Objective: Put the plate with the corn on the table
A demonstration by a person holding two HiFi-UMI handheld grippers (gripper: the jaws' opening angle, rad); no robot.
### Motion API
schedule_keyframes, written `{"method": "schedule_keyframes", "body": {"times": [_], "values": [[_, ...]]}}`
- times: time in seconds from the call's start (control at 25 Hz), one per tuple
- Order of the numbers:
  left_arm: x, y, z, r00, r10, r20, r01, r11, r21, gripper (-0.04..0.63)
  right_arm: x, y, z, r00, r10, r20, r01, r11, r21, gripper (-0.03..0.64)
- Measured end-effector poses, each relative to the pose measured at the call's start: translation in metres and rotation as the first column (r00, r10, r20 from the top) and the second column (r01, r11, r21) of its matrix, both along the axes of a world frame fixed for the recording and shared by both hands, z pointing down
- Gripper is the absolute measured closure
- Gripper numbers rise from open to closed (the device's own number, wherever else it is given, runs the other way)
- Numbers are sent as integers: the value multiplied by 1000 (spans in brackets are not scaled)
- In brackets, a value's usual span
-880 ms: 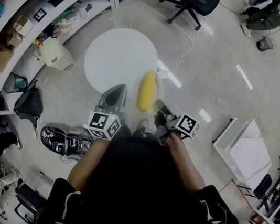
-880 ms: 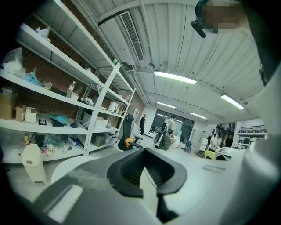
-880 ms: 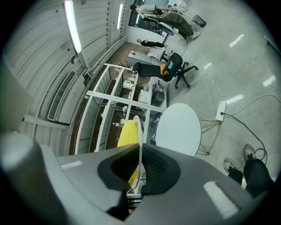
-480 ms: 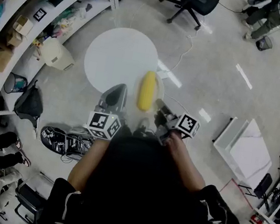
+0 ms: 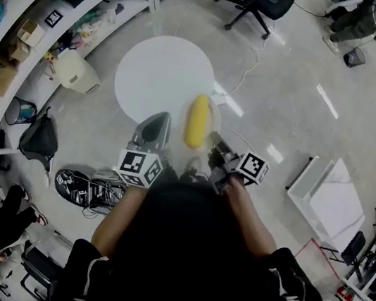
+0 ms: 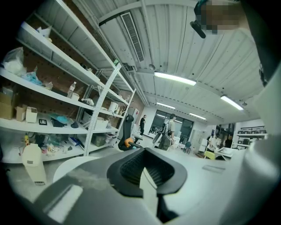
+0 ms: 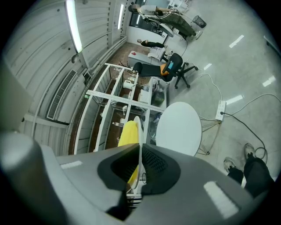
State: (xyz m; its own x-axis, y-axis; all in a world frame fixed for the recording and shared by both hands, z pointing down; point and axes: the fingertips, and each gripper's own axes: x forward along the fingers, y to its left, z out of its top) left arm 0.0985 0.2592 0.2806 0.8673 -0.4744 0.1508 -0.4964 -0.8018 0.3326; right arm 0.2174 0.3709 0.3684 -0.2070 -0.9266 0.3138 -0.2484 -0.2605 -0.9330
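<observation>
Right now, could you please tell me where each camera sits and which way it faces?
Head view: on the person's head, facing steeply down at the round white table and corn; both forearms, left gripper and right gripper show.
Left gripper view: on that gripper, facing nearly level toward shelves; its parted jaws show.
Right gripper view: on that gripper, facing the table; its jaws clamp the plate.
Shared: all three show the table and the office chair.
</observation>
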Motion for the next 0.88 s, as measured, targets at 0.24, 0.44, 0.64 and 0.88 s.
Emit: {"method": "schedule_keyframes", "body": {"times": [0.24,0.44,0.64,0.88], "values": [[-11,-10,-3,1000,3,-9,-3,1000,8,593,-13,-13,-5,1000,-6,7,6,999,33,592],[-22,-27,-5,1000,4,-16,-3,1000,6,592,-19,-27,-4,1000,3,-17,-3,1000,11,592],[-36,-46,-6,1000,-1,-25,1,1000,-1,594,-30,-43,-10,1000,12,-6,-12,1000,25,592],[-50,-66,-5,999,-6,-34,6,1000,-1,592,-39,-66,-12,999,-2,-40,3,999,33,592]]}}
